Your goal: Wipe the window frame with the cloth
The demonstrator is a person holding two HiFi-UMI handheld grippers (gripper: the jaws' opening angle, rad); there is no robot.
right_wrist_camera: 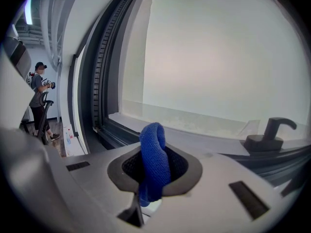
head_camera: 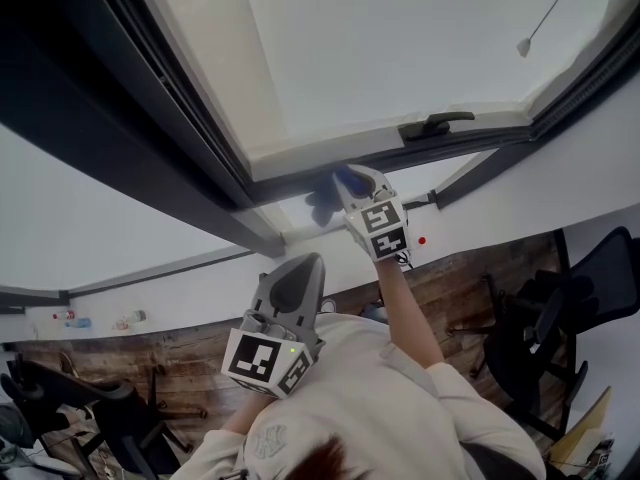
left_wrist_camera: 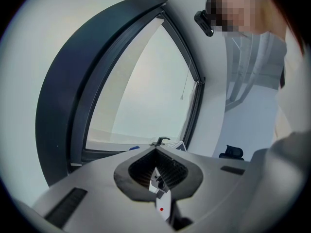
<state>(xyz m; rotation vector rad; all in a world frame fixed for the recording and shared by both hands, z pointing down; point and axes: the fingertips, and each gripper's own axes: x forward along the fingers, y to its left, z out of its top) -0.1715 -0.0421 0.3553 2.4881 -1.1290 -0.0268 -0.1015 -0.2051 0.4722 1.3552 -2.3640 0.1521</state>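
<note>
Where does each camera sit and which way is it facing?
Head view: on the person's head, facing the window frame; the torso, left claw and right claw show.
Left gripper view: on the left claw, looking along its shut, empty jaws at the window; the person's shirt shows right.
Right gripper view: on the right claw, looking past the clamped cloth at the frame's bottom rail; no own body shows.
Shared: the window handle appears in all three.
</note>
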